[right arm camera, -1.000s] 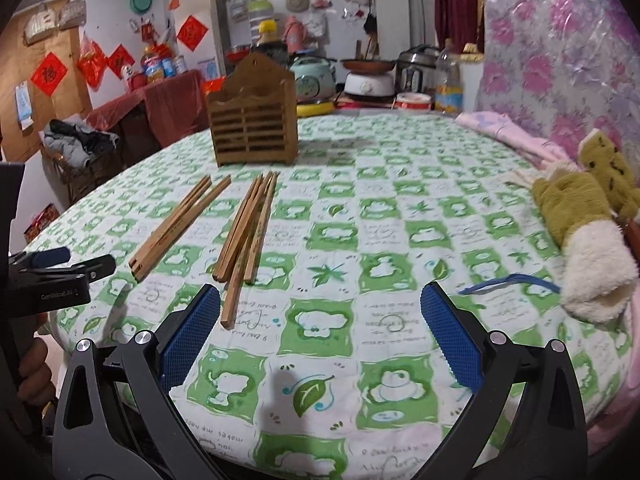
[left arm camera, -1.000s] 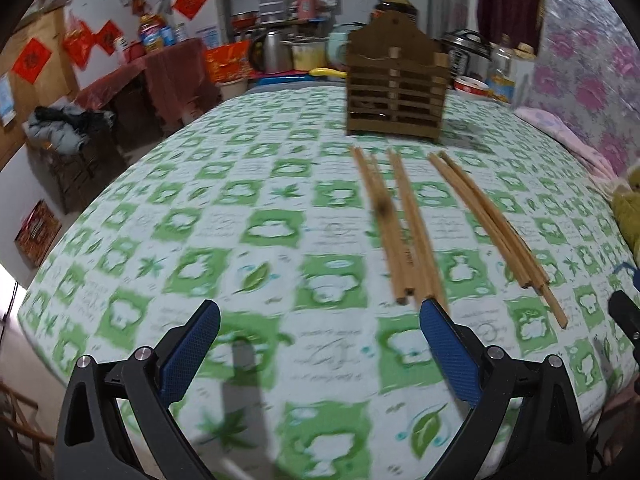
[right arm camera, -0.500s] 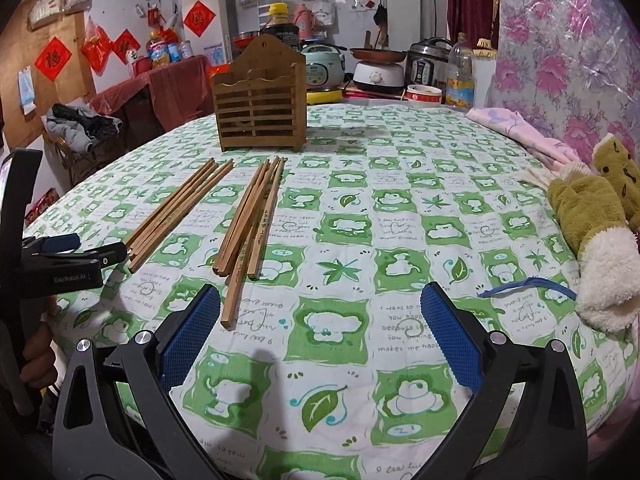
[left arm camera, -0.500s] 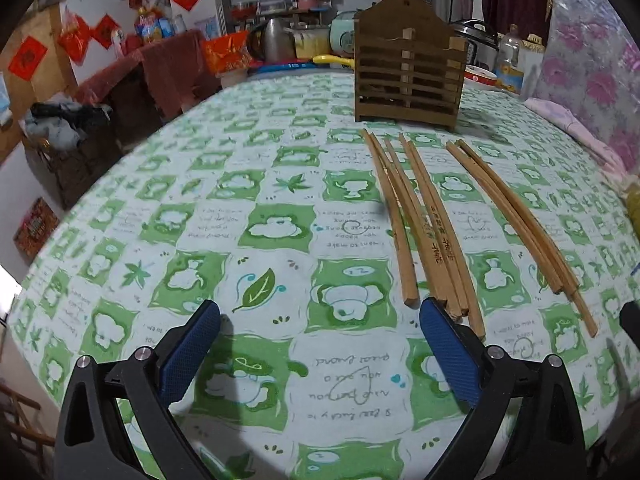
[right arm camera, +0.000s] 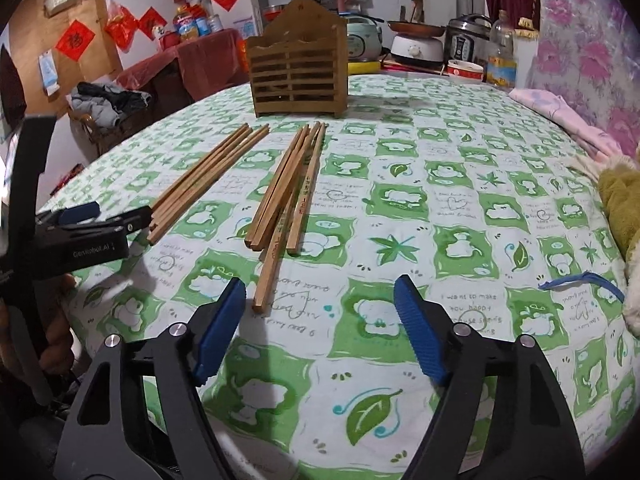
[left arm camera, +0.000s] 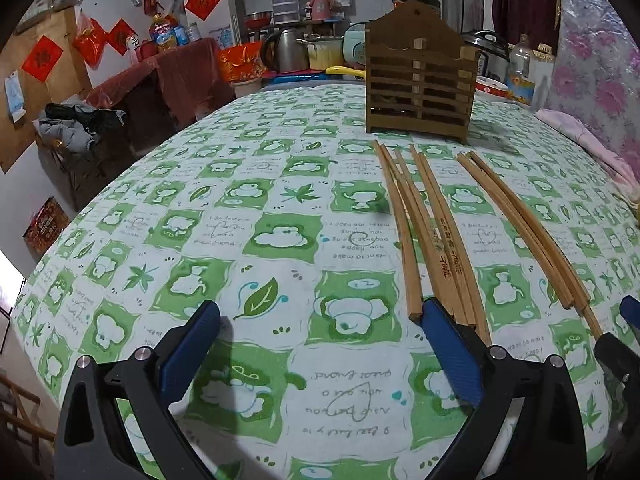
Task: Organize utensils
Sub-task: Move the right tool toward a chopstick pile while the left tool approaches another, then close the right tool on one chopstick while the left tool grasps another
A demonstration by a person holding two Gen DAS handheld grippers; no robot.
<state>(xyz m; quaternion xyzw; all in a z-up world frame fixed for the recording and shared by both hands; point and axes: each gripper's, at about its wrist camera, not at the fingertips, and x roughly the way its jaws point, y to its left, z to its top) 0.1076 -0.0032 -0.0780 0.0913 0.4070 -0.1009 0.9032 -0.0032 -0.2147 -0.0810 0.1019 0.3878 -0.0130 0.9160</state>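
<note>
Wooden chopsticks lie in two loose bundles on the table [right arm camera: 460,200], which is covered by a green-and-white checked cloth, their far tips pointing at the slatted wooden holder [right arm camera: 298,76] that stands upright toward the table's far edge. The left bundle [left arm camera: 428,232] stretches back toward the near edge, and its near ends sit at the tip of the left gripper's [left arm camera: 320,316] right-hand finger, partly hidden behind it; no stick lies between the blue pads, which stand wide apart over bare cloth. The right bundle [right arm camera: 288,196] lies just beside the first, apart from it, with one stick reaching nearer the near edge than the rest. That stick's end lies just ahead of the right gripper's [right arm camera: 320,296] left-hand finger, slightly inside the gap. Its jaws are closing, though nothing is pressed between the pads. Near the table's right edge lie a plush toy [right arm camera: 624,208] and a blue strip [right arm camera: 580,280].
</note>
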